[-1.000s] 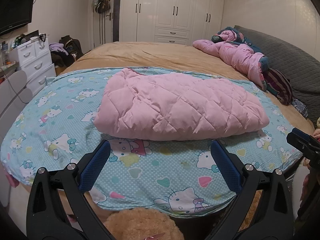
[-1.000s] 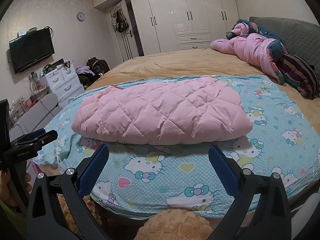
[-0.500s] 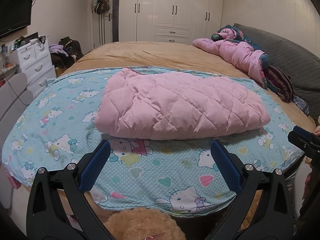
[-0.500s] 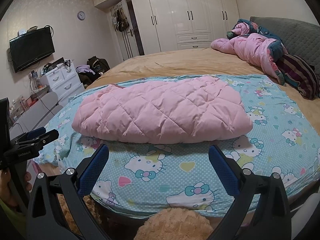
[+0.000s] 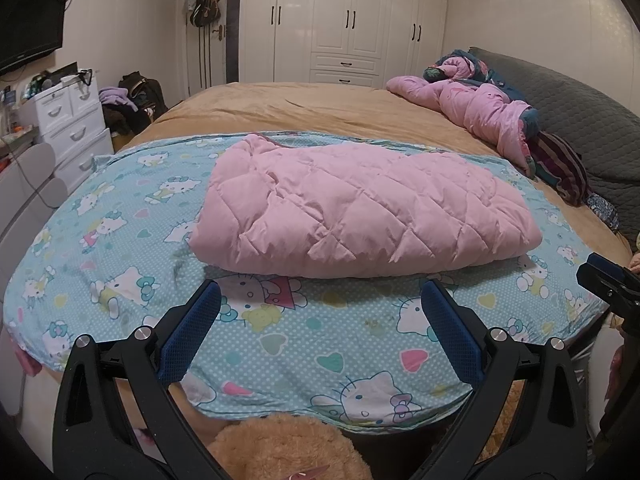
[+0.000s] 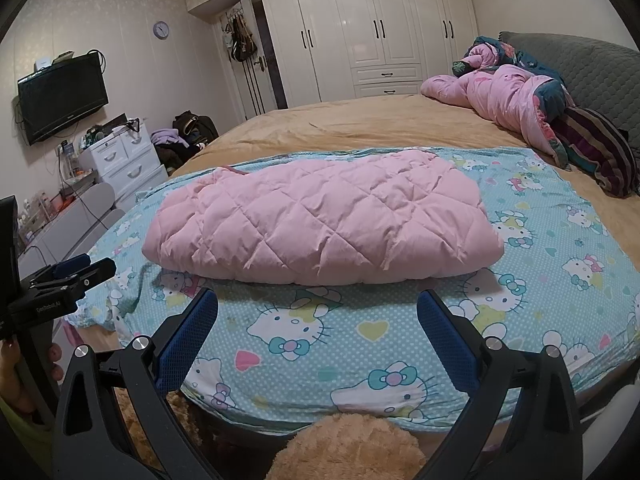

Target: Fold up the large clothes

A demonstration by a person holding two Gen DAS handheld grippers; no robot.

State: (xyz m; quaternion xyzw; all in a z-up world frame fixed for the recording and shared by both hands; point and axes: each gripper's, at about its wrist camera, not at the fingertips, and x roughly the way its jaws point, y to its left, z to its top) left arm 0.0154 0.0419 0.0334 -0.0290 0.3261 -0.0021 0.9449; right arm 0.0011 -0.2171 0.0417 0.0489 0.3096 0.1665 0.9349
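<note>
Pink quilted coat (image 5: 360, 208) lying folded into a thick bundle on the cartoon-cat sheet (image 5: 280, 344), roughly mid-sheet, long edge running left to right. Seen again from the right wrist view as the same puffy bundle (image 6: 320, 224), rounded fold toward the front, a thin darker pink trim peeking out at its far left corner. Sheet (image 6: 360, 344) spread over the foot of the bed (image 5: 320, 108), tan cover showing beyond it.

Left gripper (image 5: 318, 336) held short of the coat, blue-padded fingers (image 5: 192, 332) spread wide, nothing between them, tips over the sheet and clear of the bundle's near edge. Right gripper (image 6: 318, 336) the same story: pads (image 6: 444, 340) wide apart, empty, hanging just in front of the coat without touching. Each tool visible from the other camera too, right one poking in at the far right edge (image 5: 608, 280), left one at the far left (image 6: 68, 280); from those side glimpses, spread not readable.

Fuzzy brown plush (image 5: 288, 452) low in the foreground under both tools. Crumpled pink duvet (image 5: 472, 112) heaped at the far right of the bed against a grey headboard (image 5: 580, 108). White wardrobe (image 5: 352, 20) along the back wall, white drawers (image 5: 68, 120) at left, TV (image 6: 62, 96) on the left wall, round clock (image 6: 161, 30) above.
</note>
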